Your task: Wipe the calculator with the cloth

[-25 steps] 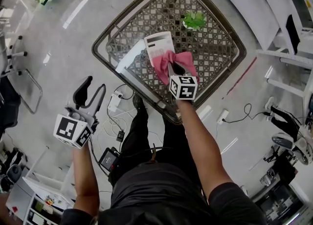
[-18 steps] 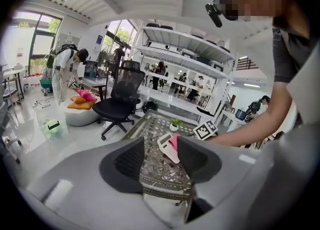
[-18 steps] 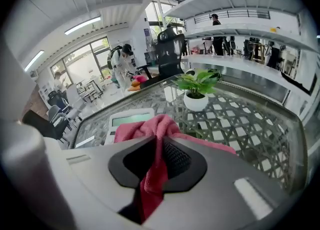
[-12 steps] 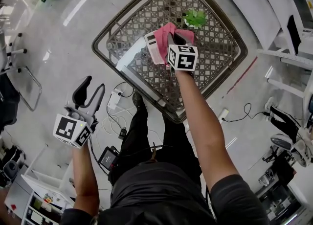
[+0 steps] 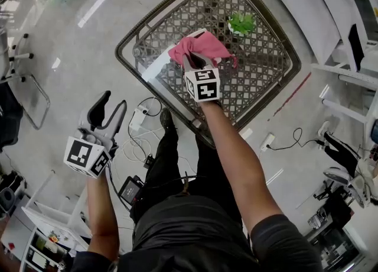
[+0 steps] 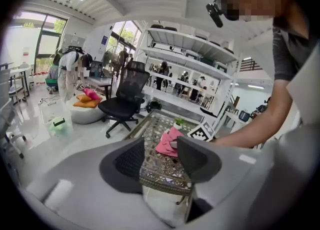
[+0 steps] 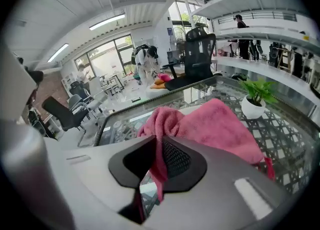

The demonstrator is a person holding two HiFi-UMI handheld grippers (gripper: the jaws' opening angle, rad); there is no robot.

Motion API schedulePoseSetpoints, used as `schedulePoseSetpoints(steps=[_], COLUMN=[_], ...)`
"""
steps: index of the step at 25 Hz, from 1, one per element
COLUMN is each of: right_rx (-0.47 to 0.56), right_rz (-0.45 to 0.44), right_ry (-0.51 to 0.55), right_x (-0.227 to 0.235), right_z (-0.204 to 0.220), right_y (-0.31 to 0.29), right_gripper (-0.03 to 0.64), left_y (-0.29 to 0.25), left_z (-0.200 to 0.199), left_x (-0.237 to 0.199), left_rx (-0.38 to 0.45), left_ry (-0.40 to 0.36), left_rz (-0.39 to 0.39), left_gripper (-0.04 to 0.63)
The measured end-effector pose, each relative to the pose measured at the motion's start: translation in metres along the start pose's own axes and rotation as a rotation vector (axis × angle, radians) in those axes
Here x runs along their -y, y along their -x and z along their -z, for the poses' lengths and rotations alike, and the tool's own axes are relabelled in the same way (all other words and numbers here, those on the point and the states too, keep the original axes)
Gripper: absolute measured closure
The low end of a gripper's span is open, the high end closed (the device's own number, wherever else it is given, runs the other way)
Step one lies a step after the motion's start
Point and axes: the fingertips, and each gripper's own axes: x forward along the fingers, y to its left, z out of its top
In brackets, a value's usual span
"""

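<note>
One cloth [image 7: 215,124] in right tool [image 7: 159,158], perhaps over calculator

My left gripper [image 6: 161,161]: jaws apart, nothing between them. Beyond: woven table [image 6: 162,172]; pink cloth [image 6: 166,143] lying on it; marker cube [image 6: 202,133] just beside cloth; black office chair [image 6: 122,96] farther back.

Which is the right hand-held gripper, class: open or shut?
Shut on the pink cloth: the right hand-held gripper pinches a fold between its jaws in the right gripper view.
</note>
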Motion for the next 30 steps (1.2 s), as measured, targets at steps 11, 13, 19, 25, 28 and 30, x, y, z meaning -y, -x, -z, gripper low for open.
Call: schedulePoseSetpoints(steps=[11,13,19,25,28,30], right_rx=[-0.074,-0.077,-0.069,-0.069,0.013,0.085], right_rz=[0.102,0.153,0.302,0.302,0.287,0.274], right_ry=[-0.073,-0.104,-0.149,-0.187,-0.209,-0.223], right_x=[0.060,0.090,0.152,0.176,0.171,0.163], right_z=[0.075,0.080,0.073,0.062,0.031,0.005], right_y=[0.066,0.078,0.124,0.162,0.194,0.219], right_gripper=[0.577,0.577,0.577,0.571,0.554,0.541], left_y=[0.005,0.003,0.025,0.057,0.077,0.088], left_z=[-0.018,-0.026,-0.040,-0.052,-0.063,-0.072], left_x=[0.005,0.004,-0.003,0.002,0.008,0.012], left_rx=[0.031,0.042,0.047,0.045,0.052,0.062], left_ry=[-0.022,-0.032,-0.076,-0.105,-0.117,-0.126], left_rz=[-0.011,-0.014,-0.047,-0.084,-0.098,-0.106], left_gripper=[0.373,0.374,0.374,0.373,0.374,0.374])
